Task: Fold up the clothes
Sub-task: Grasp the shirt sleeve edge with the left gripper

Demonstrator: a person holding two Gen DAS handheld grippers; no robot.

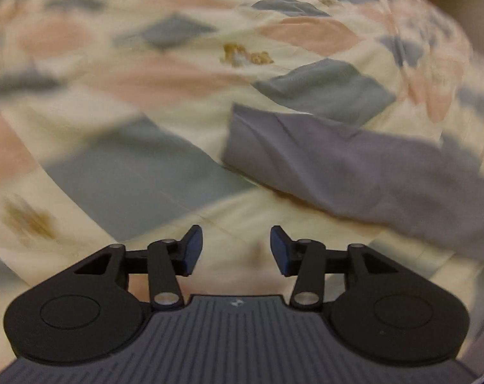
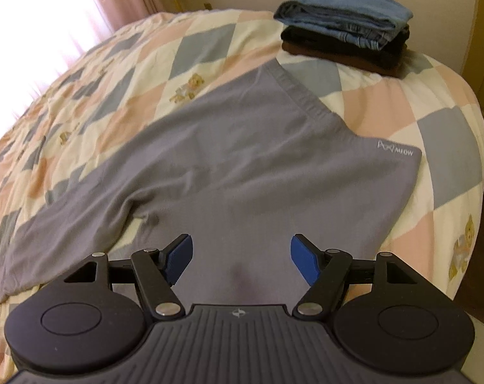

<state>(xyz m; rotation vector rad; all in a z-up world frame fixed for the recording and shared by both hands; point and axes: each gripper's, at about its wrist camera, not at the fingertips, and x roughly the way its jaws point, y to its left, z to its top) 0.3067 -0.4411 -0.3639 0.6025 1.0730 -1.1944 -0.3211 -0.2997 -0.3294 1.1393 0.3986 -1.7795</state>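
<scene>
Grey top (image 2: 242, 166) single; folded stack (image 2: 344, 28) one.

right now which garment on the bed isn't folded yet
The grey sweater, spread flat beneath the open right gripper; the others sit folded in a stack behind it.

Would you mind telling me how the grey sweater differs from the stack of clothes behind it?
The grey sweater lies spread out on the quilt, unfolded; the stack of clothes is already folded and piled. The sweater is one grey garment; the stack holds blue denim over dark items. Both rest on the quilt.
</scene>
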